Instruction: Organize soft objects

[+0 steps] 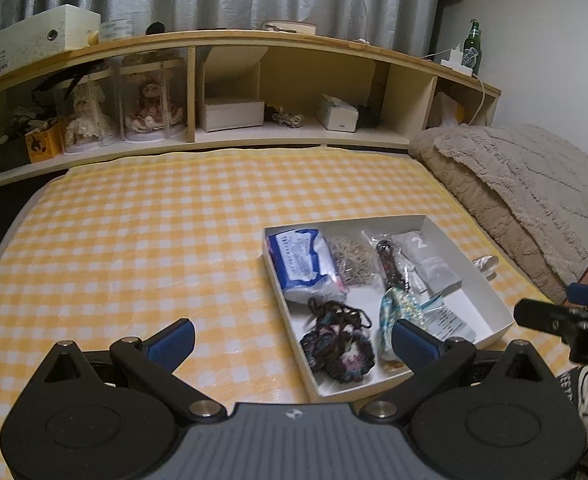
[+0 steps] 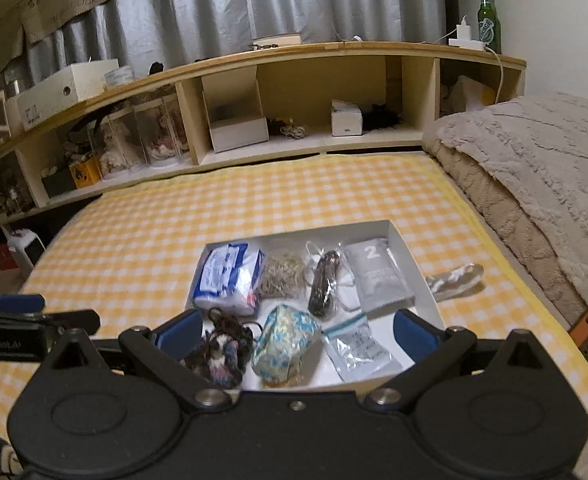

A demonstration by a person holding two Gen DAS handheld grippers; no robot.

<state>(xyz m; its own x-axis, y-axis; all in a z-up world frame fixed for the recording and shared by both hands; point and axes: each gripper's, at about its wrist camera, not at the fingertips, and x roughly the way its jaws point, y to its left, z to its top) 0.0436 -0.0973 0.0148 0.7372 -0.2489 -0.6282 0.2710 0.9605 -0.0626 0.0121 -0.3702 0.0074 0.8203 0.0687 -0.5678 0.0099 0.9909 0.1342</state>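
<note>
The white box point(image 2: 410, 258) sits on the yellow checked cloth point(image 2: 173, 232) and holds our soft things — a blue-printed packet point(image 2: 225, 276), a dark yarn bundle point(image 2: 219, 350), a pale floral pouch point(image 2: 283, 344) and a grey sachet point(image 2: 378, 276). We hold the left gripper point(image 1: 291, 338) and right gripper point(image 2: 294, 332) above its near end — both with fingers spread apart, gripping nothing. A clear wrapper point(image 2: 456, 278) lies just outside the box's right wall.

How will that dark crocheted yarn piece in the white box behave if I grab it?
The dark yarn piece looks loosely knitted, so it will probably sag and fold in the grip. Loose strands trail from its top and may snag the patterned pouch beside it. It is likely light and unbreakable. Both grippers are open.
</note>
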